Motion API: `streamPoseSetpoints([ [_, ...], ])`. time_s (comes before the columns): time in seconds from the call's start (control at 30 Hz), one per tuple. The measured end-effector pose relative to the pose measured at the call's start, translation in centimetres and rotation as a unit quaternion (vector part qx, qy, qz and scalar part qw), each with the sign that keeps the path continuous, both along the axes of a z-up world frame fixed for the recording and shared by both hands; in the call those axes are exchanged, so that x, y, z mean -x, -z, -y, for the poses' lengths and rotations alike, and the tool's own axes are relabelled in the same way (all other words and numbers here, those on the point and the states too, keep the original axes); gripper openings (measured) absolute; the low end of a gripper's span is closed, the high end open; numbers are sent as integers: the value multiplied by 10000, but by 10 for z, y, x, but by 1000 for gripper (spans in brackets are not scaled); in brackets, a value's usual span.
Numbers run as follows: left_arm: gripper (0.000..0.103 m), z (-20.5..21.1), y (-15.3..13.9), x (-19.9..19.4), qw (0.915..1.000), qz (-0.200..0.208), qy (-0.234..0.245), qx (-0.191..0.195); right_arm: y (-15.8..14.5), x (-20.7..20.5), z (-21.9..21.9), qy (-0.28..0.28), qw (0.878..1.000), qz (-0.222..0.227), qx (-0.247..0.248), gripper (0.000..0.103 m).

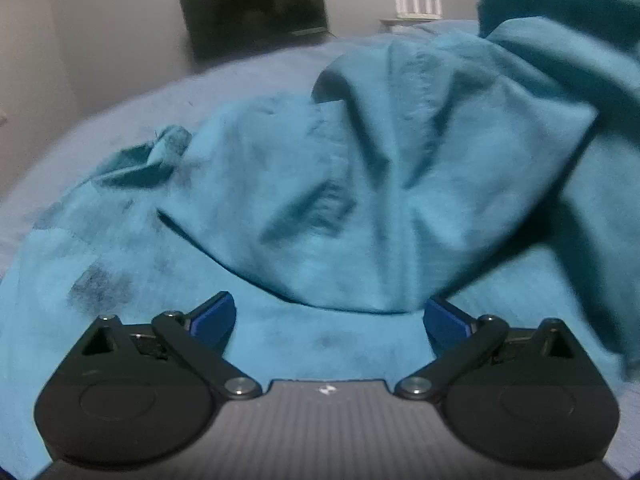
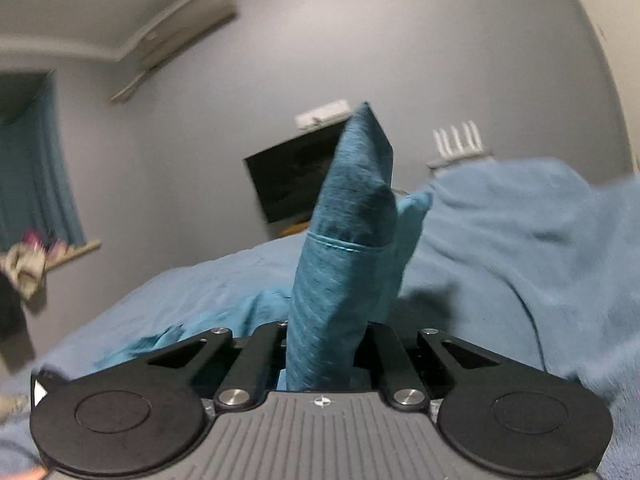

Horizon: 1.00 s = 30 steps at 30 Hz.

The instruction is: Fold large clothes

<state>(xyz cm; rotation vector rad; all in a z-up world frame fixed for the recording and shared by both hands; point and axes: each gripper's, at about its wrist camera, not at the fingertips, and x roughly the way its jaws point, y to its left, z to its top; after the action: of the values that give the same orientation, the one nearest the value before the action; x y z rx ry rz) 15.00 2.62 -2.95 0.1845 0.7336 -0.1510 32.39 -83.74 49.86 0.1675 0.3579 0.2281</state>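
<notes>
Teal garment (image 1: 360,184) is being shown crumpled on the bed (image 1: 120,112), which is covered by a light blue blanket. In the left wrist view it is lying in loose folds, with one portion lifted off toward the upper right edge. Darker smudged patches are visible on the fabric at lower left.

Left gripper (image 1: 330,316) is being held over the garment, angled down. Its blue fingers (image 1: 214,316) are standing wide apart, with nothing pinched between them; cloth is lying below and just ahead of the tips.

Right gripper (image 2: 320,356) is being held with its fingers brought together, clamped on a bunched fold of the garment (image 2: 344,248). The fold is sticking up from between the fingers, with a stitched hem line crossing it midway. Finger pads themselves are hidden by the cloth. The rest of the garment is trailing down to the bed at lower left in that view.

Behind the bed: a dark screen (image 2: 292,176) on the grey wall, a white router (image 2: 458,144) with upright antennas on a shelf, a blue curtain (image 2: 36,168) at far left. Both views are blurred.
</notes>
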Motion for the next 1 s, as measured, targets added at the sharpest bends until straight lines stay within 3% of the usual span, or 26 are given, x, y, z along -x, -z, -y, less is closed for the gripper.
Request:
streamPoseSetpoints([
  [0.1, 103, -45, -32, 13, 9942, 217, -204, 1035, -10, 8, -33, -239, 9983, 170, 505, 9],
  [0.2, 103, -95, -65, 29, 9773, 544, -597, 1959, -18, 11, -73, -473, 9941, 307, 926, 9],
  [0.33, 103, -158, -96, 44, 9368, 700, -743, 3347, -26, 9, -134, -890, 9825, 575, 1535, 9],
  [0.43, 103, -194, -104, 47, 9127, 752, -701, 3956, -24, 10, -181, -1304, 9686, 776, 1970, 9],
  [0.53, 103, -222, -103, 48, 8760, 806, -745, 4696, -11, 19, -229, -1832, 9488, 919, 2405, 8],
  [0.57, 103, -229, -102, 49, 8679, 812, -784, 4837, -7, 34, -242, -2013, 9417, 951, 2524, 8],
  [0.6, 103, -235, -102, 48, 8650, 840, -827, 4876, -1, 43, -254, -2197, 9342, 962, 2639, 8],
  [0.7, 103, -250, -99, 39, 8794, 853, -1082, 4557, 21, 49, -289, -2603, 9164, 877, 2911, 8],
  [0.87, 103, -271, -76, 30, 8727, 616, -1691, 4538, 49, 36, -322, -2925, 9095, 433, 2923, 7],
  [1.0, 103, -284, -83, 39, 8626, 1111, -1890, 4559, 67, 47, -333, -3139, 8964, 63, 3129, 8],
])
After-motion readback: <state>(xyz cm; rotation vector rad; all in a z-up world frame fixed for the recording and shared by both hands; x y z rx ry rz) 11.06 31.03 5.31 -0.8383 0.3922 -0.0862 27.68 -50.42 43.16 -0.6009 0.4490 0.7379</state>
